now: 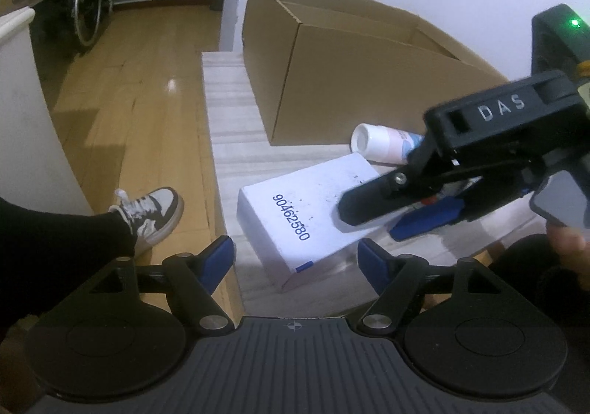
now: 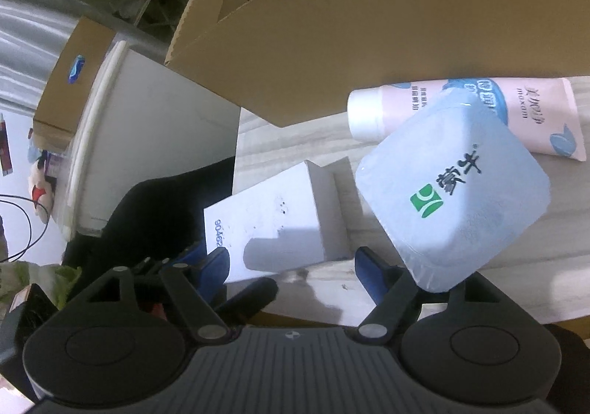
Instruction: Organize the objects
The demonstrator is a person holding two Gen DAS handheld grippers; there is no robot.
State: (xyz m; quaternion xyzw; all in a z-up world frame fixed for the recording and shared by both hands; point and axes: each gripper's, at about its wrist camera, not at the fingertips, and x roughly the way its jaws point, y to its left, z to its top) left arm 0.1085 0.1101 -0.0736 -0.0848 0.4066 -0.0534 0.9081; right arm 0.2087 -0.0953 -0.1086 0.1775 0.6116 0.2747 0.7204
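2 grippers, left (image 1: 297,261) and right (image 2: 291,272), are both spread wide, gripping nothing. White box (image 1: 308,209) lies on table (image 1: 228,111) by the carton (image 1: 350,82). Closing crooked could knock it off the edge.

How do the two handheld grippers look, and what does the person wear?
Both the left gripper and right gripper are black, with blue finger pads, round silver pivots and a ribbed grey base. One body reads "DAS" and shows a green light. The person wears black sleeves.
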